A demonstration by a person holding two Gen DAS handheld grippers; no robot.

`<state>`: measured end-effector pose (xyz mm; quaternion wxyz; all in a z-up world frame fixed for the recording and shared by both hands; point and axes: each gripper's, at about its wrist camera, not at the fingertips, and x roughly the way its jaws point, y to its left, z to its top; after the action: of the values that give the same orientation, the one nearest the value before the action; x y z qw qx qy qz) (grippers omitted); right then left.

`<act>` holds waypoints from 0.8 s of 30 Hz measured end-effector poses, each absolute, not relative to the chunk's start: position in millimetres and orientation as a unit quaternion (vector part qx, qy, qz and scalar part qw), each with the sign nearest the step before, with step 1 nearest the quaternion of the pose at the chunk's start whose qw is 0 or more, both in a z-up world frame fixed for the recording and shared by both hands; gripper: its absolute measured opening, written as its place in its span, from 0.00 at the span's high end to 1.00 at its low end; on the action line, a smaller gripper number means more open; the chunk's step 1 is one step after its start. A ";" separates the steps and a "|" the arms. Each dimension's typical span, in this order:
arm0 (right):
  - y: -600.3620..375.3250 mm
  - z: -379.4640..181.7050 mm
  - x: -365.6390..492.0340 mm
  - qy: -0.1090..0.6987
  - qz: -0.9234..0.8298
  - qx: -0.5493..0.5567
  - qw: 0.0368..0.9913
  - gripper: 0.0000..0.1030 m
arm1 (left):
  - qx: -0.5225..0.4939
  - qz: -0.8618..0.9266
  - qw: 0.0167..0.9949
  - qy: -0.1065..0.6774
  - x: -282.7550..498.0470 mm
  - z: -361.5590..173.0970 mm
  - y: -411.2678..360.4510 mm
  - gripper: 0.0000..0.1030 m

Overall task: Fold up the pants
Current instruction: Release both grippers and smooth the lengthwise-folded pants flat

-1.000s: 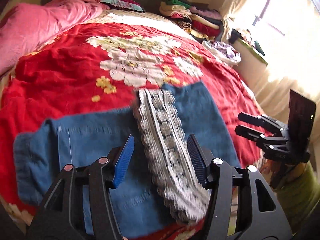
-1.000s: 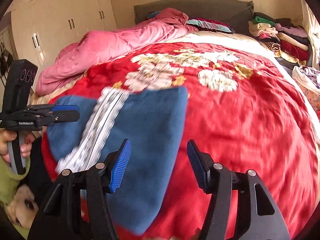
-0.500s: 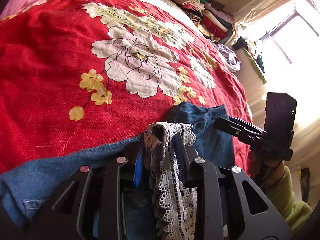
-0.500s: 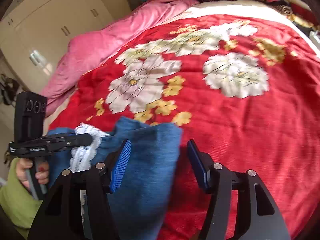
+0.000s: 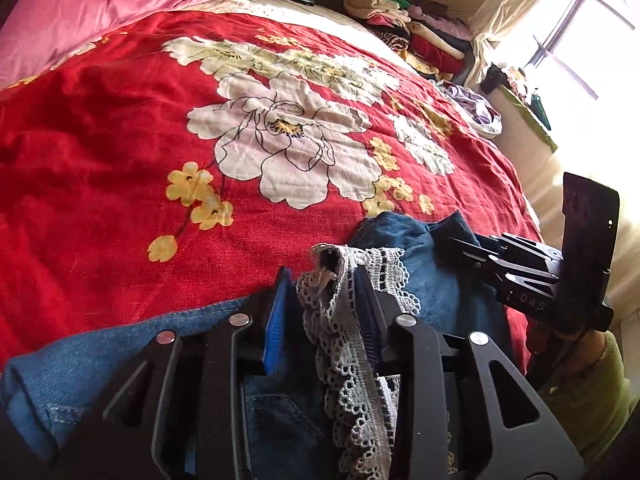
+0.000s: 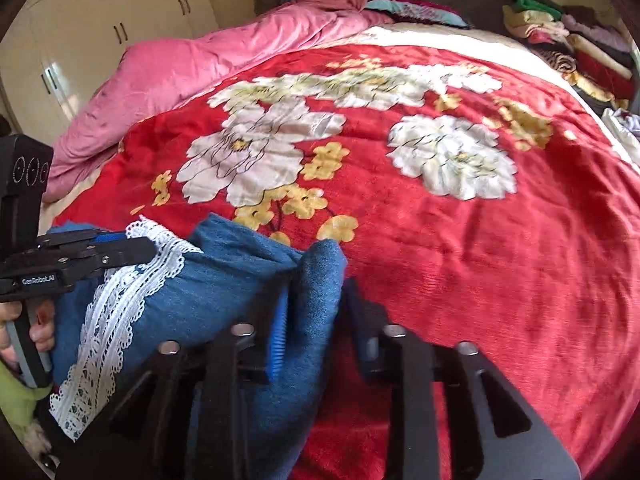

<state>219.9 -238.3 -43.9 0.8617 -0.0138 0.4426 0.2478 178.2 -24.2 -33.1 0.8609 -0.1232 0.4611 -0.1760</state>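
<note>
Since a second ago, both my sets of fingers have dropped from open hovering onto the pants (image 6: 224, 280) and closed. The red floral bed (image 5: 100, 168) stretches ahead of both. The blue pants lie across its near edge, long axis running sideways between my hands. My left gripper (image 5: 320, 312) is clenched on the lace trim (image 5: 344, 344); my right gripper (image 6: 316, 312) grasps the denim hem corner, lifted slightly.
</note>
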 end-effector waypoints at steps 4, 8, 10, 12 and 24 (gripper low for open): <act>-251.8 -11.7 186.5 0.386 0.238 -0.023 0.891 0.51 | -0.113 -0.175 0.879 0.430 155.4 -8.4 -15.6 0.73; -259.9 2.9 146.1 0.367 0.250 -0.018 0.896 0.46 | -0.094 -0.164 0.891 0.413 122.2 4.7 -11.0 0.69; -257.7 3.1 123.1 0.367 0.253 -0.034 0.894 0.46 | -0.075 -0.162 0.895 0.409 102.9 5.2 -14.8 0.66; -251.7 1.8 103.9 0.364 0.258 -0.053 0.893 0.46 | -0.054 -0.165 0.895 0.411 80.7 2.1 -19.6 0.64; -221.2 -34.9 38.2 0.413 0.292 -0.114 0.855 0.46 | 0.070 -0.173 0.869 0.458 22.5 -30.8 -66.1 0.54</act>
<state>38.2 -221.2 -34.9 0.8551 -0.1144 0.4127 0.2922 22.5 -66.1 -30.8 0.8688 0.0704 0.4584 -0.1734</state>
